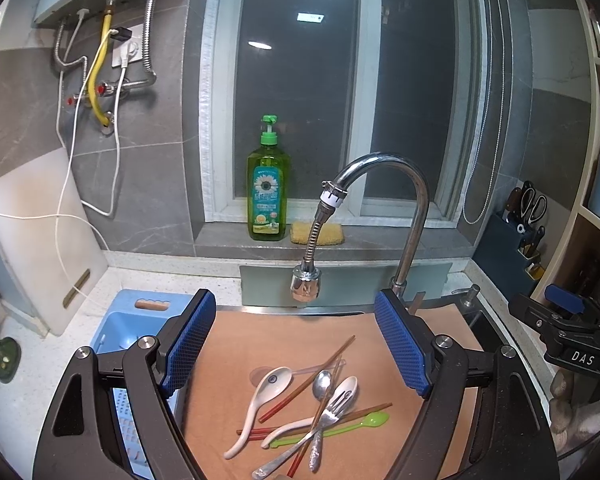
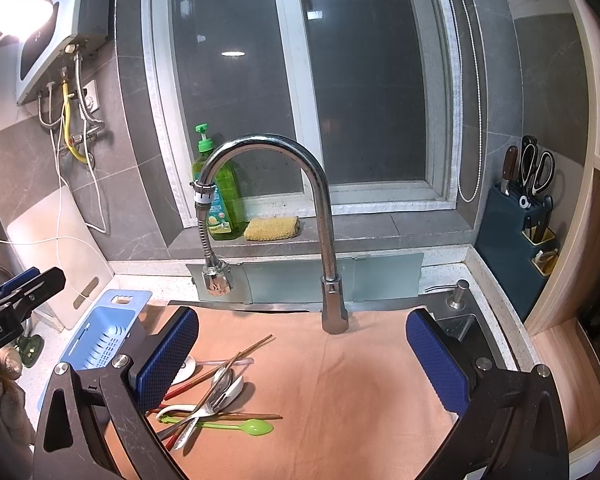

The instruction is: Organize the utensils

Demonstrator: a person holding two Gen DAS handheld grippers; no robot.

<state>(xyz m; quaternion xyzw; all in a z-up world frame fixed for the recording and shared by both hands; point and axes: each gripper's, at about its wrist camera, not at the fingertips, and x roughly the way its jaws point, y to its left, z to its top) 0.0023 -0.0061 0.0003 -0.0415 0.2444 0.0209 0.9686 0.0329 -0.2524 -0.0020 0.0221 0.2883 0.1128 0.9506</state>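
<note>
A pile of utensils lies on the orange cloth [image 1: 236, 344] over the sink: two white ceramic spoons [image 1: 260, 396], a metal spoon [image 1: 321, 384], a metal fork [image 1: 324, 420], a green plastic spoon [image 1: 374, 420] and several brown-red chopsticks [image 1: 312, 376]. My left gripper [image 1: 296, 344] hovers open above and around the pile, holding nothing. In the right wrist view the same pile [image 2: 216, 396] sits at the lower left, the green plastic spoon [image 2: 256, 427] at its front. My right gripper [image 2: 302, 360] is open and empty; its left finger [image 2: 168, 356] is near the pile.
A light blue slotted basket [image 1: 120, 332] [image 2: 100, 340] stands left of the cloth. The chrome faucet [image 1: 412, 216] [image 2: 324, 216] arches over the cloth's back. Green soap bottle [image 1: 267, 192], yellow sponge [image 2: 272, 229], white cutting board [image 1: 40, 240], blue knife block [image 2: 516, 236] around.
</note>
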